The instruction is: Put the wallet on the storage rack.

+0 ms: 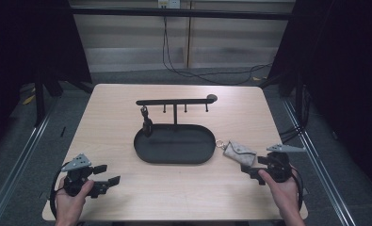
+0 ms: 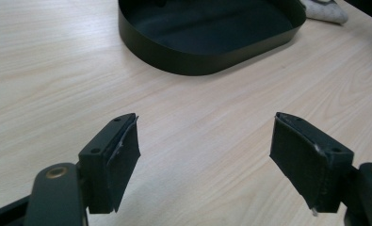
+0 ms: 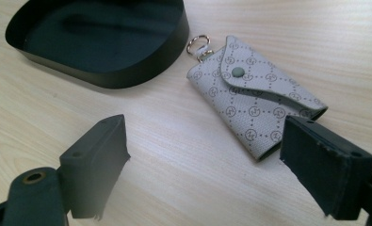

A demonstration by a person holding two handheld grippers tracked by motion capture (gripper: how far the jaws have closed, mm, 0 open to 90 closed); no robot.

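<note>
Pouch [image 3: 254,106], single, flat on table [image 1: 127,197], ring end towards tray [image 3: 127,75]; right hand-held gripper [image 3: 207,165] wide open, empty, just short.

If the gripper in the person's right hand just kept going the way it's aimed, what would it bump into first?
Most likely the pale patterned key pouch with a snap flap, lying on the light wooden table just ahead of the open right gripper. It sits off towards one jaw, so it might only be clipped.

A black oval tray [image 1: 174,157] with a hook stand [image 1: 175,101] sits mid-table [image 1: 117,108], cables [image 1: 193,73] beyond.
</note>
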